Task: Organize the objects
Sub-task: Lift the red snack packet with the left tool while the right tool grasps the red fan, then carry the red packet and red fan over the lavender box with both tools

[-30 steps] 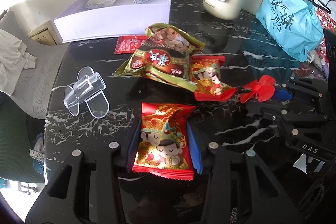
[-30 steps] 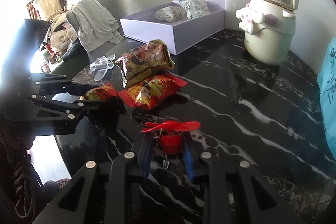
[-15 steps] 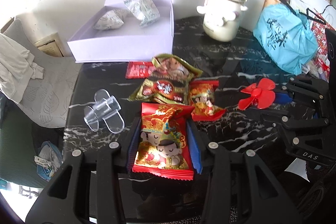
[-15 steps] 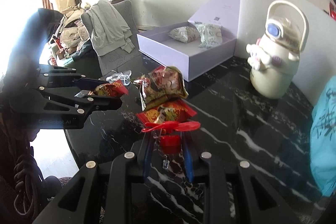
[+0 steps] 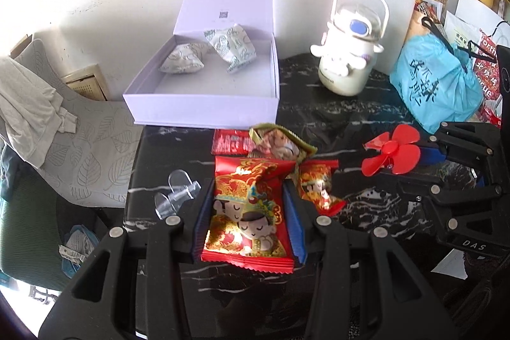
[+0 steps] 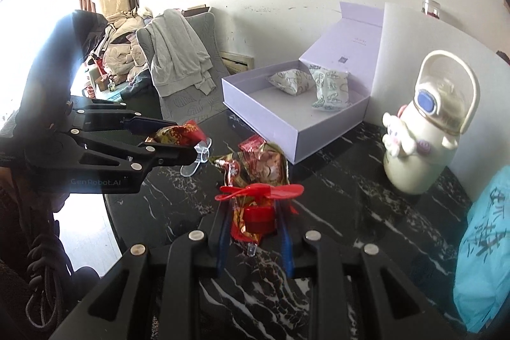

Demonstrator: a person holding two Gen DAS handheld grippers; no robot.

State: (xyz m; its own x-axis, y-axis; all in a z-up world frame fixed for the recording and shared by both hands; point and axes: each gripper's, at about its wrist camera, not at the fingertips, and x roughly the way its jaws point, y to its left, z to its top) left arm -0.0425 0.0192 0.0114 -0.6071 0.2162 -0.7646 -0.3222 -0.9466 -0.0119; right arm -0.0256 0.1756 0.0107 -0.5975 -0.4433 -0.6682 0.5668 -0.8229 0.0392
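My left gripper (image 5: 247, 206) is shut on a red snack packet (image 5: 247, 212) printed with cartoon figures, held above the black marble table (image 5: 366, 212). The same packet (image 6: 178, 133) shows in the right wrist view, in the left gripper (image 6: 178, 139). My right gripper (image 6: 255, 222) is shut on a small red fan (image 6: 259, 199), also lifted; that fan (image 5: 393, 153) shows at the right of the left wrist view. An open lilac box (image 5: 204, 85) with two pale packets (image 5: 223, 53) stands at the back. More snack packets (image 5: 280, 145) lie below on the table.
A clear plastic stand (image 5: 177, 195) lies left of the packets. A cream cartoon bottle (image 5: 350, 53) and a blue plastic bag (image 5: 436, 85) stand at the back right. A grey chair (image 6: 181, 66) with draped clothing sits beyond the table's left edge.
Both grippers have risen from the table with their loads; the red packet and the red fan are now higher, and the table, box and bottle look smaller and farther.
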